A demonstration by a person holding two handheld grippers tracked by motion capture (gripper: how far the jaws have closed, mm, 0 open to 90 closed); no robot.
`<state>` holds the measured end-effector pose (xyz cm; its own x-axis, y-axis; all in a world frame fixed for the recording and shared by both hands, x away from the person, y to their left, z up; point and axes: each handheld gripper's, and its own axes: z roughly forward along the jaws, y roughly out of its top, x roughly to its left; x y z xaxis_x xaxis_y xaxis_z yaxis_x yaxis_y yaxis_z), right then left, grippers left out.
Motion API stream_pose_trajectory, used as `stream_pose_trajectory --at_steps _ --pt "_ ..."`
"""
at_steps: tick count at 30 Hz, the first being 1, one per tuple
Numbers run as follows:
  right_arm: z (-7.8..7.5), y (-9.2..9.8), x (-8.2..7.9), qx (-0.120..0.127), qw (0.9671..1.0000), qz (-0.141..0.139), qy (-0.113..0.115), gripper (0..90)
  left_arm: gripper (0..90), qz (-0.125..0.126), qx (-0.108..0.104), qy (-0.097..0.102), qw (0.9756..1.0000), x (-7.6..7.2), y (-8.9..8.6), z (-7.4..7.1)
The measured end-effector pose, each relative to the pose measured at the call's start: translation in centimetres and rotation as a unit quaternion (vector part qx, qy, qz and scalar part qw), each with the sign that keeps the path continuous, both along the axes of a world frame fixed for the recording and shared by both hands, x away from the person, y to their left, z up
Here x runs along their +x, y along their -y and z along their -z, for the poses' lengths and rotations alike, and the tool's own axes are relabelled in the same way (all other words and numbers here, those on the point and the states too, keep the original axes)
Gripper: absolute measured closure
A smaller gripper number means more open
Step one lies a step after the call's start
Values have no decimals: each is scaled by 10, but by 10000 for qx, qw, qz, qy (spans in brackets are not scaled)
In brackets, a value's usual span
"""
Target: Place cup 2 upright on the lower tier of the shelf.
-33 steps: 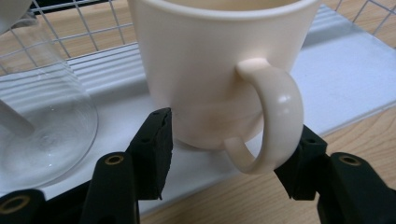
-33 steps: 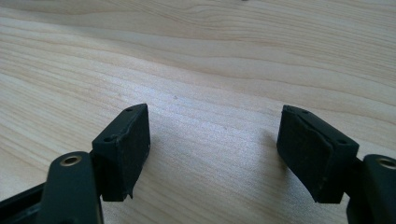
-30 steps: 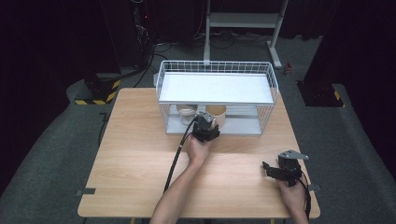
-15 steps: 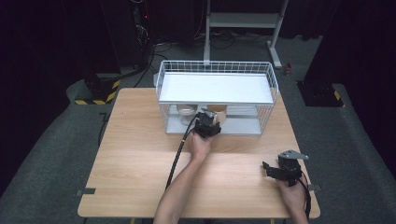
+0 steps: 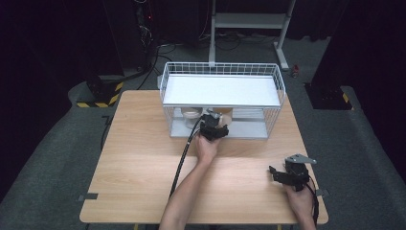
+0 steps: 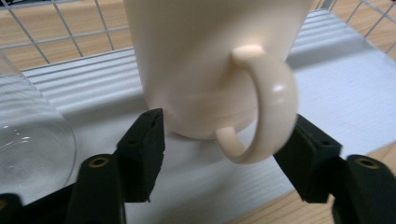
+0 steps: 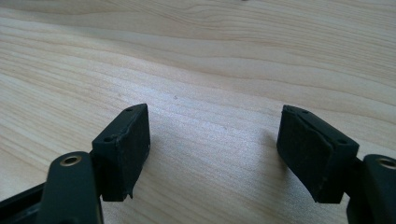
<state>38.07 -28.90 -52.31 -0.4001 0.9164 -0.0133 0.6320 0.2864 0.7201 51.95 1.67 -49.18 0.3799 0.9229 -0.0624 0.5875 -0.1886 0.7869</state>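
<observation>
Reached further into the lower level of the wire basket (image 5: pixel 273 103) since 1 second ago: left gripper (image 5: pixel 214 128) now at the basket's open front, forearm stretched across the wooden table (image 5: pixel 139 163). Right gripper (image 5: pixel 289 175) unmoved, parked near the table's front right corner.

Seen through the left gripper view: jaws spread wide, 1 on each side of a cream mug (image 6: pixel 205 65), handle (image 6: pixel 261 102) turned toward the camera and sitting between the 2 black pads (image 6: pixel 144 149). Left pad close against the mug's lower wall, possibly touching; cannot tell for sure. Right pad just beside the handle, blurred. Mug upright on the basket's white floor panel (image 6: pixel 345 88). Clear glass (image 6: pixel 32 154) just beside the mug on the left, only partly in frame.

From the right gripper view: jaws held wide apart, gripping nothing, hovering low over bare wood grain.

From above: white shelf board (image 5: pixel 220 90) covering the basket's upper level, mug and glass largely hidden beneath it.
</observation>
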Motion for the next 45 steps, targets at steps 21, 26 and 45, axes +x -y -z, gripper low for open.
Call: stream_pose_trajectory --at_steps 21,26,45 --pt "0 0 0 2 10000 1 -1 259 211 434 -192 210 9987 -31 -15 -19" --pt "0 0 0 2 10000 1 -1 259 209 486 -216 288 9982 -35 -19 -22" --pt "0 0 0 2 10000 2 0 259 198 664 -379 368 9964 -54 -38 -31"
